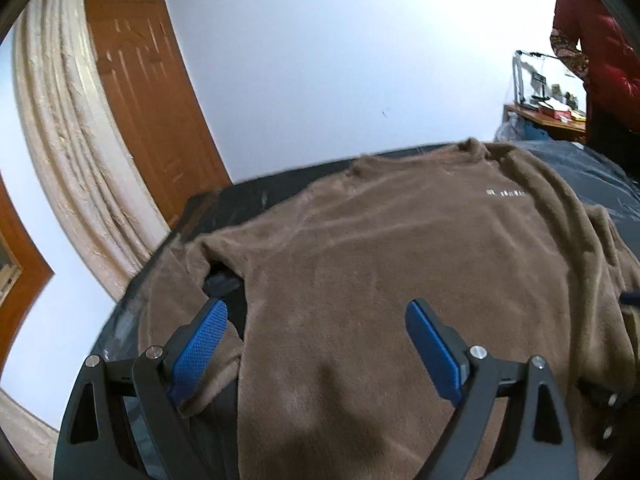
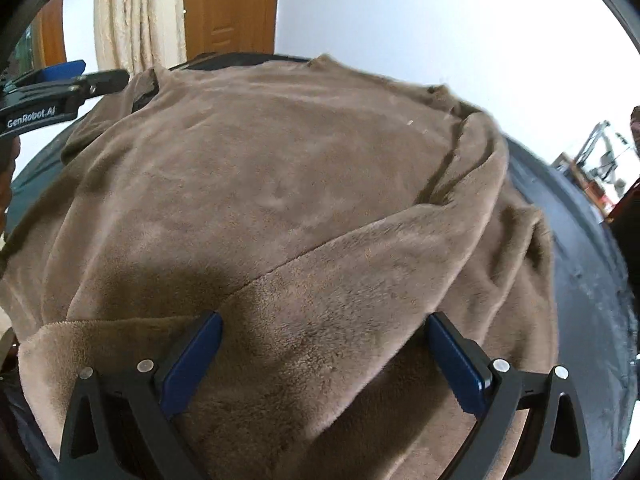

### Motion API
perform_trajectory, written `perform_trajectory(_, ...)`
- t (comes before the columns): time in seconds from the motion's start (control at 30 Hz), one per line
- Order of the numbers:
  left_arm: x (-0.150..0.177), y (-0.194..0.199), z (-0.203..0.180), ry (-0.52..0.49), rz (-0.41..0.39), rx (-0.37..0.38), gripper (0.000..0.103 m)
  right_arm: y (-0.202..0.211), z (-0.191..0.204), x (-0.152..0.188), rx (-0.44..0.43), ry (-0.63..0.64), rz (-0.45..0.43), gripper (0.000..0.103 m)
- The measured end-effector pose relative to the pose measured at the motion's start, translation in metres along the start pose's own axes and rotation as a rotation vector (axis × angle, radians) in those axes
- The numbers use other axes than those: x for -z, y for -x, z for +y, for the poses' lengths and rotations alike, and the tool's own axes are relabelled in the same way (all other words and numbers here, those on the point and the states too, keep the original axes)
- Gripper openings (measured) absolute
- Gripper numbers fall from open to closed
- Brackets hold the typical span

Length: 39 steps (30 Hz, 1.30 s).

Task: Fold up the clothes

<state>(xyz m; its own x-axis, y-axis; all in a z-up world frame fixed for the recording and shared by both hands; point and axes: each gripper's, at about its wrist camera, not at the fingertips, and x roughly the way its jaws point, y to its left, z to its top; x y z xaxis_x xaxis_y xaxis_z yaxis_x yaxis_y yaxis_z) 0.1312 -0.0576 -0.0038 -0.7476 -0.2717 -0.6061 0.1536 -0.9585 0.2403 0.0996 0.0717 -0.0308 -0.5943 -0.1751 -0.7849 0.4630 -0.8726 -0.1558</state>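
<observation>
Both grippers, left gripper (image 1: 316, 344) and right gripper (image 2: 324, 356), hang with jaws spread wide and pinching nothing, above a brown fleece sweater (image 1: 400, 248) lying spread across a dark table (image 1: 224, 204).

Your left gripper (image 1: 316, 320) wears two blue pads on black fingers (image 1: 202, 344); the left pad shows a knurled, diamond-grid face, the right one a smooth narrow edge. Each finger hangs on black linkage arms with triangular cut-outs, pinned by round silver screws near the pads. Your right gripper (image 2: 324, 336) is built the same, though its pads read darker navy in shadow, with matching silver pins and cut-out arms. Seen from the right wrist, the left gripper's black side carries white "GenRobot.AI" lettering and a blue pad at its tip.
</observation>
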Motion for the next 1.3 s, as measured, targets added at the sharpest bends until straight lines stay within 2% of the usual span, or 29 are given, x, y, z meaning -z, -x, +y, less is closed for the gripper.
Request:
perform_trajectory(0.13, 0.018, -0.022, 0.009, 0.011, 0.115, 0.037, 0.093, 0.035, -0.010, 0.011, 0.107, -0.001, -0.092, 0.102)
perform_trajectory(0.2, 0.027, -0.030, 0.009, 0.010, 0.146, 0.030, 0.093, 0.052, -0.021, 0.022, 0.123, -0.027, -0.120, 0.102)
perform_trajectory(0.37, 0.041, -0.046, 0.007, 0.026, 0.207, 0.030, 0.093, 0.080, -0.023, 0.043, -0.086, -0.121, -0.172, 0.102)
perform_trajectory(0.53, 0.050, -0.052, 0.010, 0.038, 0.233, 0.026, 0.093, 0.077, 0.047, 0.041, -0.221, 0.056, -0.199, 0.102)
perform_trajectory(0.57, 0.052, -0.055, 0.014, 0.051, 0.246, 0.034, 0.093, 0.074, 0.059, 0.041, -0.227, 0.091, -0.193, 0.102)
perform_trajectory(0.67, 0.055, -0.062, 0.028, 0.109, 0.276, 0.076, 0.098, 0.069, 0.078, 0.045, -0.203, 0.150, -0.173, 0.102)
perform_trajectory(0.83, 0.061, -0.072, 0.044, 0.200, 0.319, 0.164, 0.101, 0.090, 0.016, 0.068, -0.107, -0.047, -0.187, 0.102)
perform_trajectory(0.97, 0.061, -0.073, 0.043, 0.199, 0.320, 0.170, 0.101, 0.100, -0.066, 0.096, 0.015, -0.338, -0.141, 0.102)
perform_trajectory(1.07, 0.056, -0.071, 0.041, 0.188, 0.331, 0.160, 0.101, 0.097, -0.091, 0.109, 0.076, -0.411, -0.104, 0.102)
perform_trajectory(1.13, 0.045, -0.063, 0.035, 0.151, 0.297, 0.145, 0.101, 0.090, -0.093, 0.109, 0.102, -0.402, -0.084, 0.102)
perform_trajectory(1.3, 0.015, -0.028, 0.001, 0.012, 0.118, 0.065, 0.101, 0.068, -0.076, 0.097, 0.097, -0.327, -0.059, 0.102)
